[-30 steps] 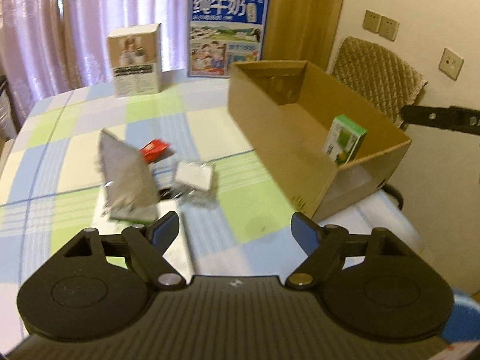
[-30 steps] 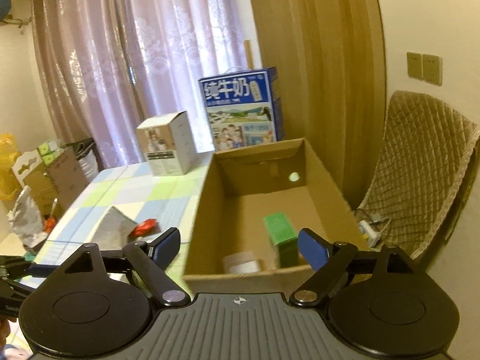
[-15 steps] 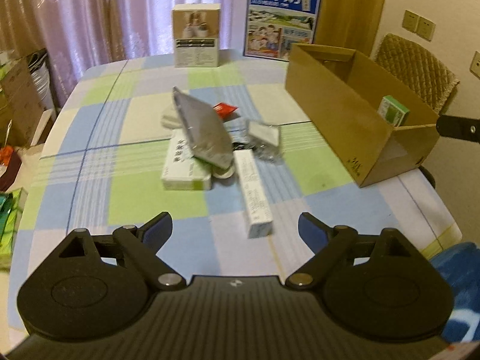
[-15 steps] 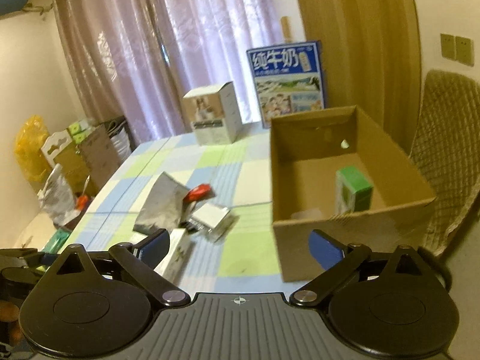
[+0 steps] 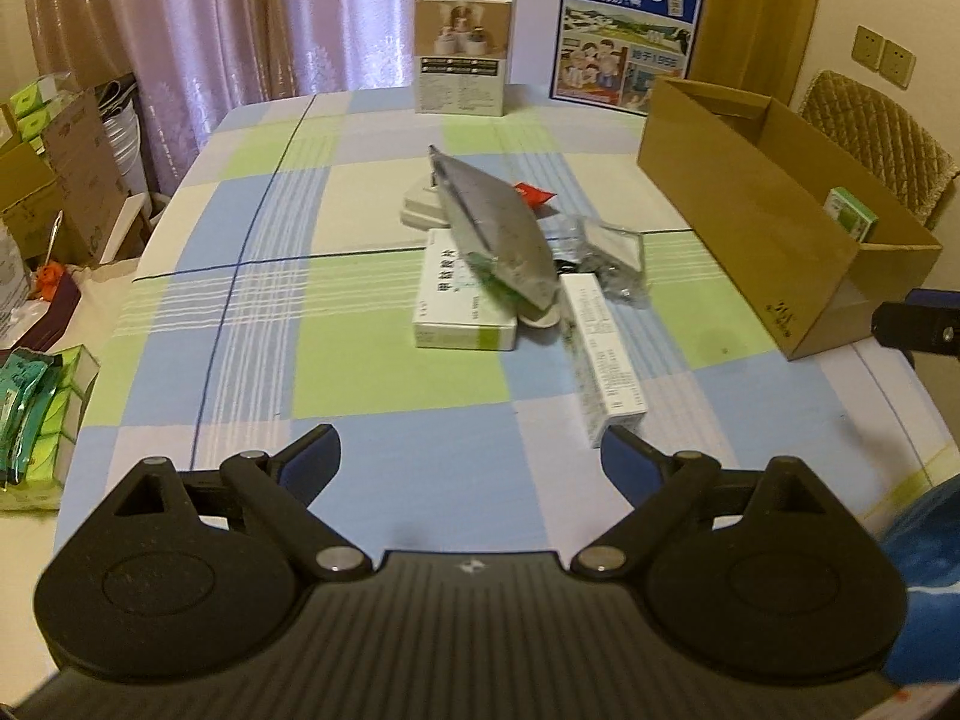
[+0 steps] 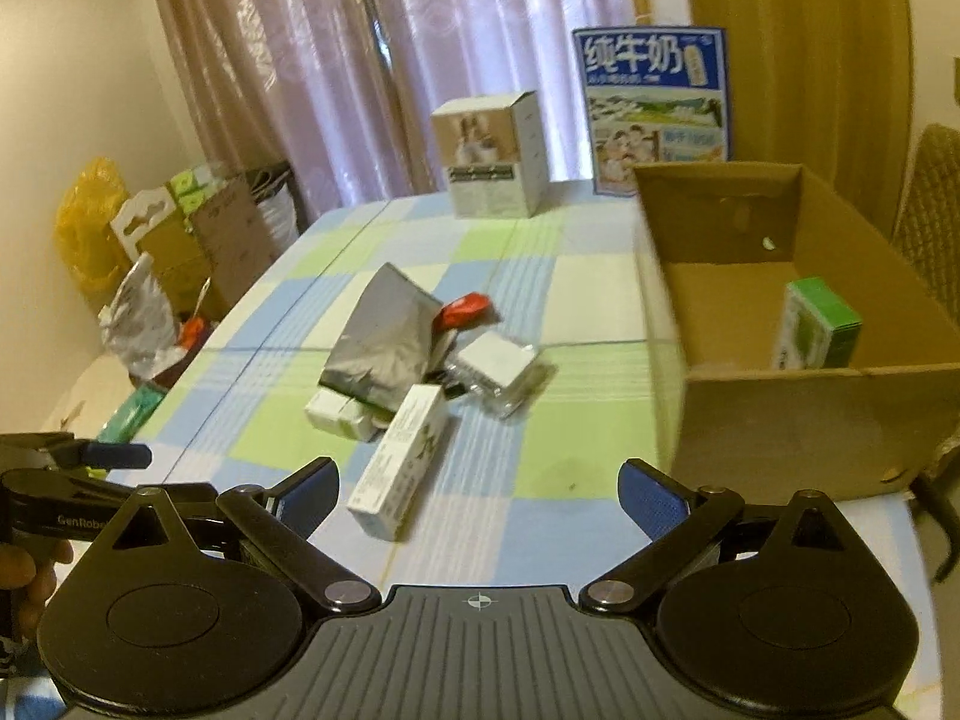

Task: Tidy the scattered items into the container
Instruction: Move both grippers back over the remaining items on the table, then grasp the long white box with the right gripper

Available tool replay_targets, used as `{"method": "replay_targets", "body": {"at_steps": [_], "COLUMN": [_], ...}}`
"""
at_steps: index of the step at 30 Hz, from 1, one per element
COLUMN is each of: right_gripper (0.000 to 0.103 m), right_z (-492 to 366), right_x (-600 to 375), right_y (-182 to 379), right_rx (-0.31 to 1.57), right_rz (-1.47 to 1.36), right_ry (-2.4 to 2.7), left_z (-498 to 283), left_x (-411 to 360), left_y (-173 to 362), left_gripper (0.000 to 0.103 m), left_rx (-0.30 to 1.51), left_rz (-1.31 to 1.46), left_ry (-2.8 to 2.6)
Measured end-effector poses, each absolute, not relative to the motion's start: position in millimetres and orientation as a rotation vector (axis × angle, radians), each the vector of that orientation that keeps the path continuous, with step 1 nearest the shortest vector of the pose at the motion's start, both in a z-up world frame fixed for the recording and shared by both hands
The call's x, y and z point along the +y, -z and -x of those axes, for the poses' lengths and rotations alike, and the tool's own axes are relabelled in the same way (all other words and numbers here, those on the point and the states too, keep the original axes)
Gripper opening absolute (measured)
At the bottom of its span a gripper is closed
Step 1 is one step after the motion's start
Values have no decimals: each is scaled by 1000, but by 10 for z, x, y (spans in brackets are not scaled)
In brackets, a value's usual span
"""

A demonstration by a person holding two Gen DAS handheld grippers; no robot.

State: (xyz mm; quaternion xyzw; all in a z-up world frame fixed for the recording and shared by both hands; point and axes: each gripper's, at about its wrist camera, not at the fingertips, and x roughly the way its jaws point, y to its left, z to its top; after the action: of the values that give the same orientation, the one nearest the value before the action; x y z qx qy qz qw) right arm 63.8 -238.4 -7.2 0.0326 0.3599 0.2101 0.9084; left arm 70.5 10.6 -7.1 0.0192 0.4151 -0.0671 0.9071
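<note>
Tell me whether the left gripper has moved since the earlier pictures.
Yes. The left gripper, jaws just opening and empty, backed away from the cardboard box, which now sits farther right.

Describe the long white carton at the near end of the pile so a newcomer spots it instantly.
Start at the open cardboard box on the checked tablecloth; the pile lies beside it. The long white carton lies flat at the pile's near edge. Unlike the silver pouch and the flat green-edged box, it is slim and stick-shaped.

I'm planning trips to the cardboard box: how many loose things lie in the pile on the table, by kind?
Boxes: 2, long white box, white-and-green box
Soft packs: 3, silver pouch, red packet, clear-wrapped pack
Partly hidden white item: 1
Total: 6 visible
</note>
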Motion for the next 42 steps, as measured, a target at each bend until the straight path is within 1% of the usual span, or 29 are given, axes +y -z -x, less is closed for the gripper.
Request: {"method": "replay_targets", "body": {"at_steps": [11,13,15,18,22,28,32,37,42], "right_gripper": [96,90,81,73,67,52,35,24,23], "right_z": [-932,-998,-1077,-1164,-1288,-1450,-1511,-1558,-1596], "right_x": [-1890,-1811,-1726,-1614,-1485,-1363,-1333,-1444,-1543], "right_y": [379,449,533,650,815,992,1057,1054,1022], "right_rx": [828,847,875,906,946,986,995,975,935], "right_rz": [1,6,6,17,16,32,62,70,70], "right_ry": [-491,-499,-512,-527,-542,-528,-521,-481,-455], "left_z": [-901,-965,-1032,-1130,-1244,-1393,-1502,-1647,-1846], "left_x": [278,277,284,301,333,356,342,253,119], "left_y": [254,304,348,416,502,621,694,764,837], "left_gripper": [92,92,92,92,92,92,92,92,91], "left_rx": [877,881,883,885,893,902,901,892,873], "left_rz": [-54,-66,-78,-88,-91,-93,-93,-100,-115], "left_ry": [135,141,143,146,157,184,199,232,272]}}
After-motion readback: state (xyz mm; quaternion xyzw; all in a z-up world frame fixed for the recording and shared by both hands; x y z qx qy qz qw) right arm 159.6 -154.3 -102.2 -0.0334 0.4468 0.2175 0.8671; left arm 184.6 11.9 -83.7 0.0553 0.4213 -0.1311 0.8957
